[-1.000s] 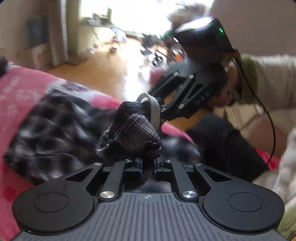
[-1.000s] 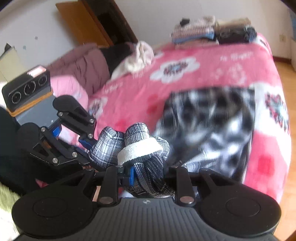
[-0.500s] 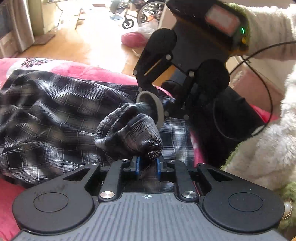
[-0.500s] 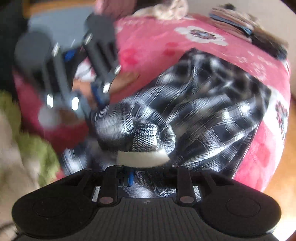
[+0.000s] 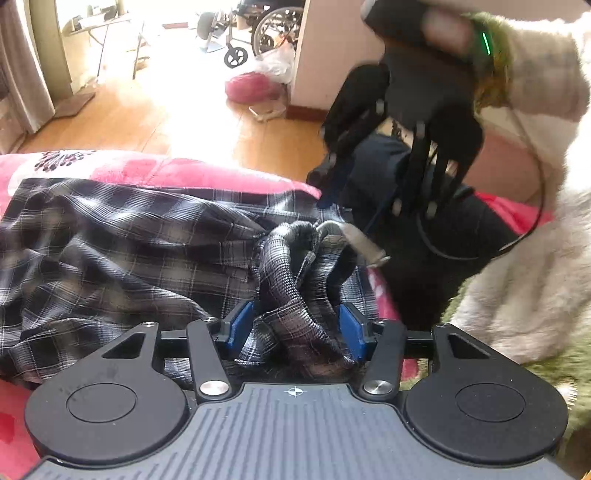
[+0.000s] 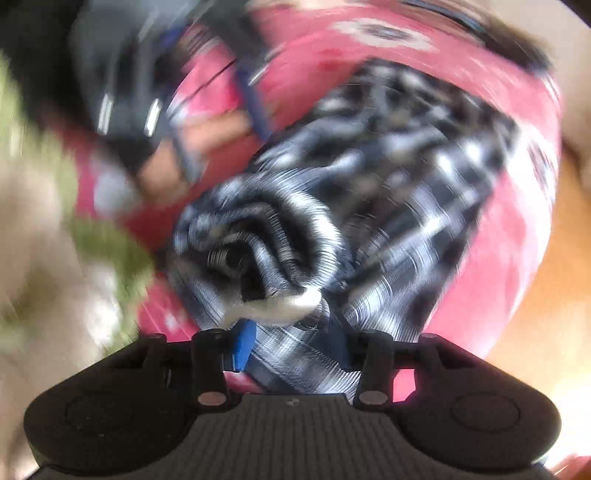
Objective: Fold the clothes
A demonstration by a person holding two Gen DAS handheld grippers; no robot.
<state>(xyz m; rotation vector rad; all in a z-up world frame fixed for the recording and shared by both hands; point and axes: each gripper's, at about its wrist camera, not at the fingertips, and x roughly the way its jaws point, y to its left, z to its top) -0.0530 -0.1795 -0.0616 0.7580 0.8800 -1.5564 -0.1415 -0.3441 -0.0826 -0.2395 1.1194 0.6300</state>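
Note:
A black-and-white plaid shirt lies spread on the pink bedspread. Its bunched end with a white collar band sits between the blue pads of my left gripper, whose jaws stand apart. My right gripper hangs above that end in the left wrist view. The right wrist view is badly blurred: the plaid shirt and its white band lie just ahead of my right gripper, whose jaws stand apart with cloth between them.
A wooden floor lies beyond the bed's edge, with a wheelchair and a pink bag further back. A fuzzy white-and-green sleeve fills the right side. A dark garment lies by the shirt.
Both grippers have opened and let go of the bunched shirt end, which now rests on the bed. The right gripper has lifted up and is moving fast.

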